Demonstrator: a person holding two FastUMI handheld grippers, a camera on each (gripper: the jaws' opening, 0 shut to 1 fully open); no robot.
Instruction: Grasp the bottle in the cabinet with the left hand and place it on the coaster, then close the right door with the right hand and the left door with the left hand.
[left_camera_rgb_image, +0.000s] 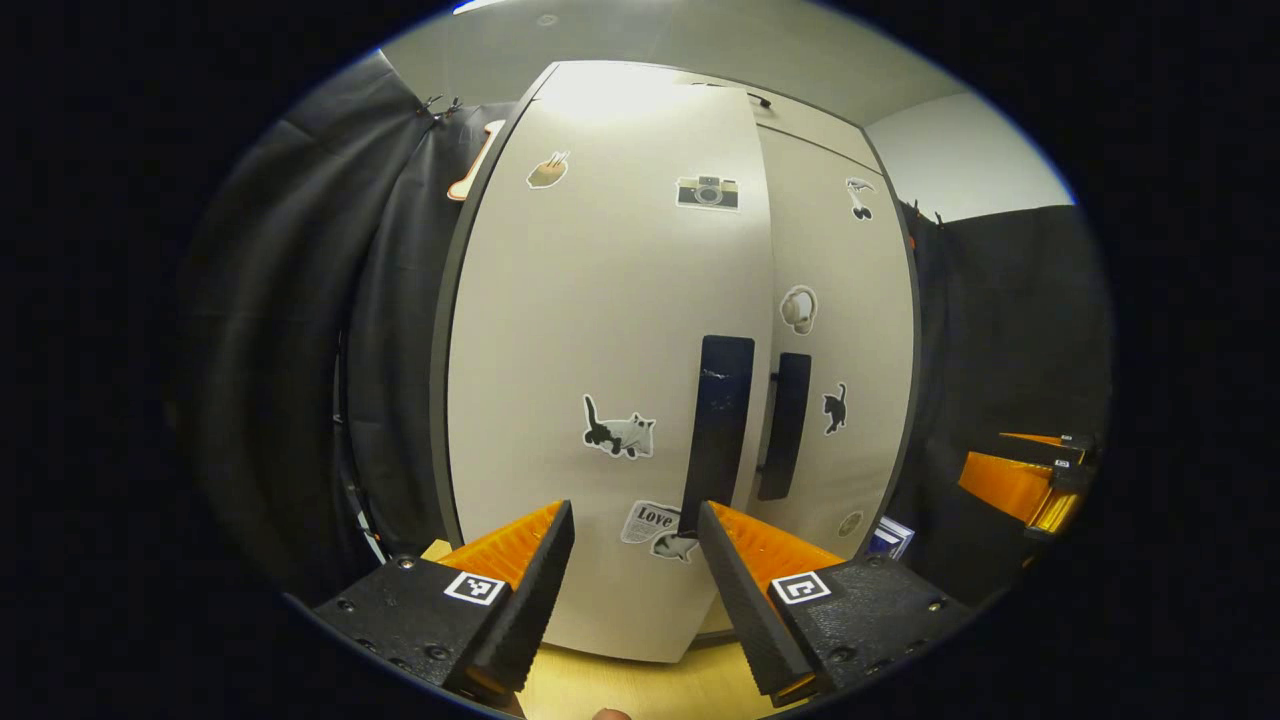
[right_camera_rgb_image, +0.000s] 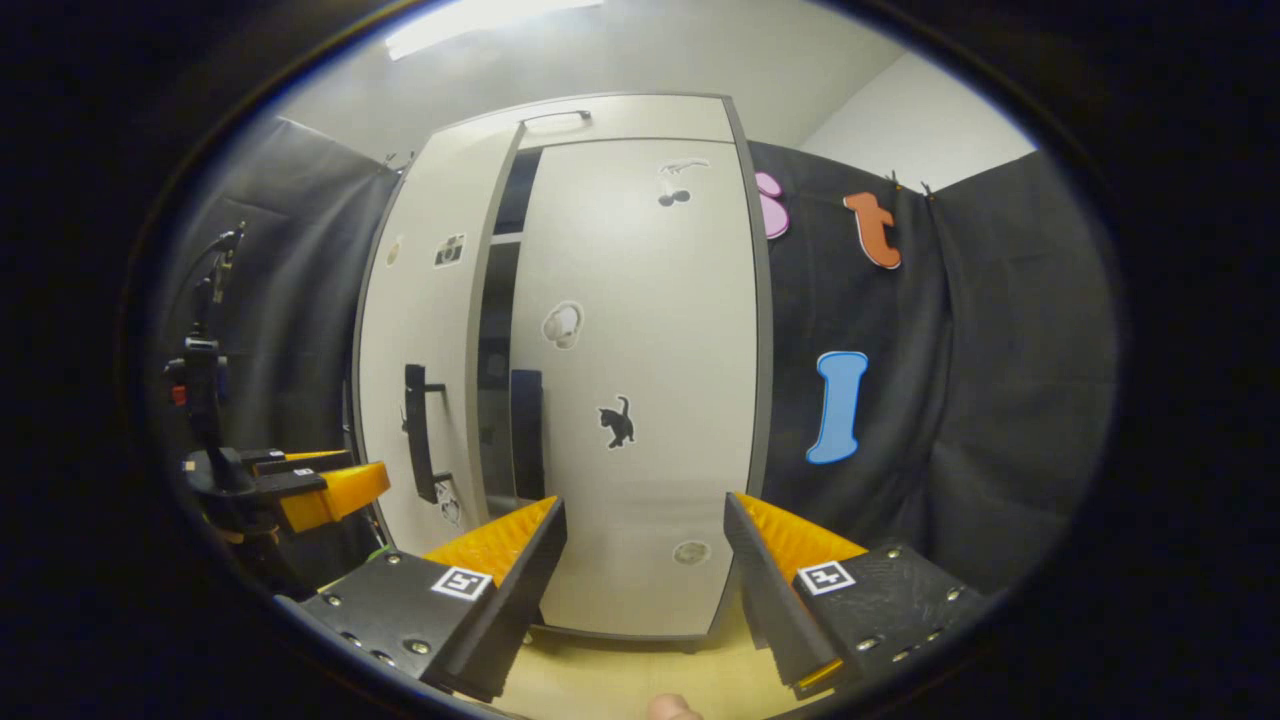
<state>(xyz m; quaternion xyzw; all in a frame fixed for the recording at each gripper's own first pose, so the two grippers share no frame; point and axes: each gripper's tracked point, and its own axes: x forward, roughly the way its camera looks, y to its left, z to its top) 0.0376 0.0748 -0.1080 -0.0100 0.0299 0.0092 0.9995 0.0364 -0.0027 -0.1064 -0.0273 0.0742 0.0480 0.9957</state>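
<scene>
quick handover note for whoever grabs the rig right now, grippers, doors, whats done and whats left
Left gripper: open, holds nothing, facing the left door near its black handle.
Right gripper: open, holds nothing, facing the right door.
Right door: looks closed or nearly so.
Left door: ajar; the right gripper view shows a dark gap between the doors.
Bottle and coaster: cannot confirm placement from these pictures.
Left to do: push the left door shut with the left gripper, then check that both doors sit flush.
</scene>
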